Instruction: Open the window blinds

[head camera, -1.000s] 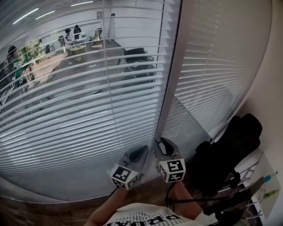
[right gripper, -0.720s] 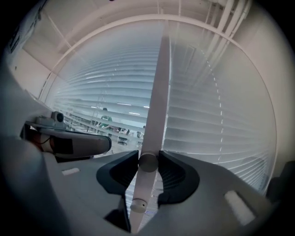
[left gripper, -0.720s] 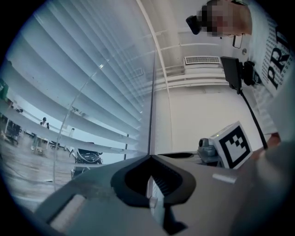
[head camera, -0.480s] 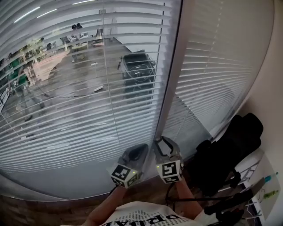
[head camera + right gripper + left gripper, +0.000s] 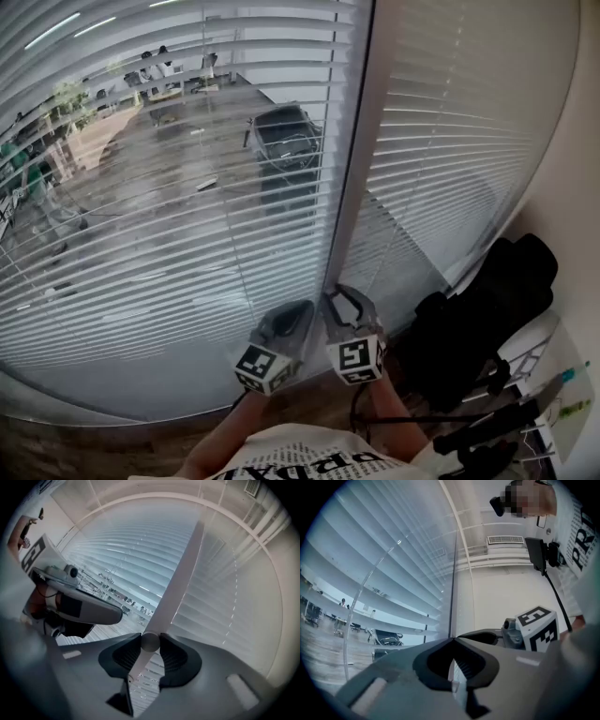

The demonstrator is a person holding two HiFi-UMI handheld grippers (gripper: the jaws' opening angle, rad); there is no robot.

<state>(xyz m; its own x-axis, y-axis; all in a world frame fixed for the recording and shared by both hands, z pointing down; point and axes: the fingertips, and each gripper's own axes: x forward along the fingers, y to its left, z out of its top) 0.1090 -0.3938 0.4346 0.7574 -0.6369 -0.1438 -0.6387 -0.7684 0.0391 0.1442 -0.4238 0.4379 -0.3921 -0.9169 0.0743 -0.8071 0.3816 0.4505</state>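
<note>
White slatted blinds (image 5: 159,206) hang behind glass on both sides of a white upright frame post (image 5: 356,150). The left panel's slats are tilted enough to show an office through them, while the right panel (image 5: 450,141) looks more closed. My right gripper (image 5: 336,295) points level at the post. Its jaws are closing on a small round grey knob (image 5: 150,641) that sits between the pads. Just to its left, my left gripper (image 5: 302,311) is held level near the glass, its tips together and nothing between them.
A black office chair (image 5: 478,319) stands close on the right by the wall, with cables and a white rack (image 5: 534,375) below it. A thin clear wand (image 5: 361,597) hangs in front of the left blind. Wooden floor runs along the sill.
The left blind's slats have tilted flatter, so more of the office shows through. My right gripper has rolled about its own line on the knob. The left gripper has stayed put.
</note>
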